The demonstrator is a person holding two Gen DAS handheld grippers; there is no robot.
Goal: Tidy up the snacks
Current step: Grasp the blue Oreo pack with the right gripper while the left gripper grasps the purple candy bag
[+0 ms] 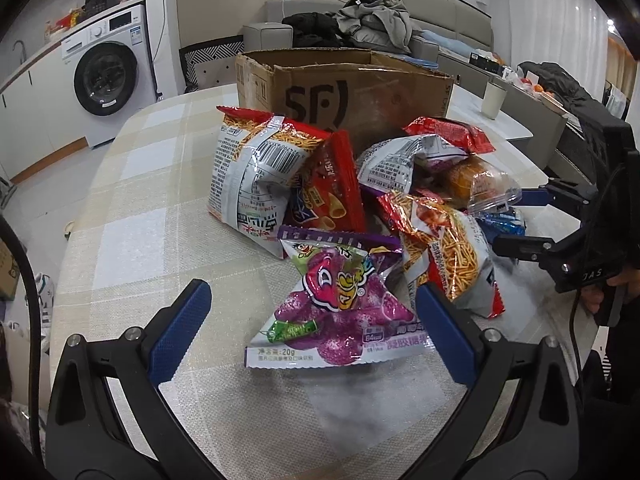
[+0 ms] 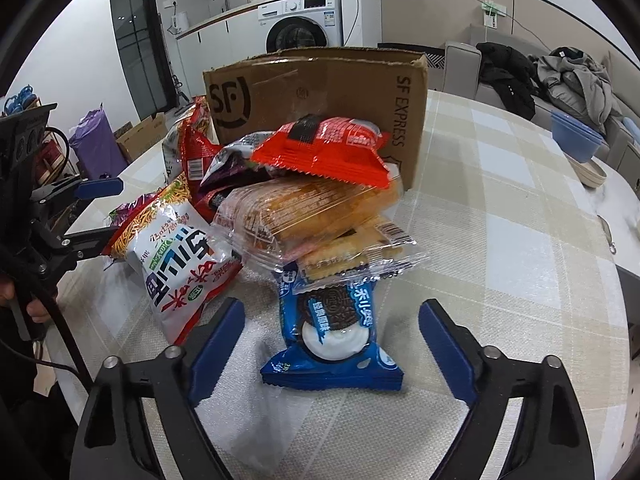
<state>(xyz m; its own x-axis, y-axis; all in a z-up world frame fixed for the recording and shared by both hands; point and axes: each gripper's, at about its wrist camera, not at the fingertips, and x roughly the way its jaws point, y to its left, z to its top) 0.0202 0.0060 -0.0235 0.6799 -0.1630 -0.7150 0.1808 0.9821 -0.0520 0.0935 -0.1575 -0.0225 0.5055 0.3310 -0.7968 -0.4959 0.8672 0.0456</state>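
A heap of snack bags lies on the checked tablecloth in front of a brown SF cardboard box [image 1: 344,88], also in the right wrist view [image 2: 320,92]. My left gripper [image 1: 312,316] is open, its blue pads either side of a purple grape gummy bag [image 1: 336,308] at the heap's near edge. My right gripper [image 2: 332,336] is open around a blue Oreo packet [image 2: 332,336] that lies under clear-wrapped biscuits [image 2: 316,212] and a red packet [image 2: 332,148]. Noodle-snack bags [image 1: 256,168] [image 2: 176,256] lie in the heap. The right gripper also shows at the right in the left wrist view [image 1: 520,220].
A white cup [image 1: 494,98] stands on the table right of the box. A blue bowl [image 2: 576,140] and a beige dish [image 2: 592,174] sit at the table's far right edge. A washing machine [image 1: 108,72] and a sofa with clothes [image 1: 372,20] stand beyond the table.
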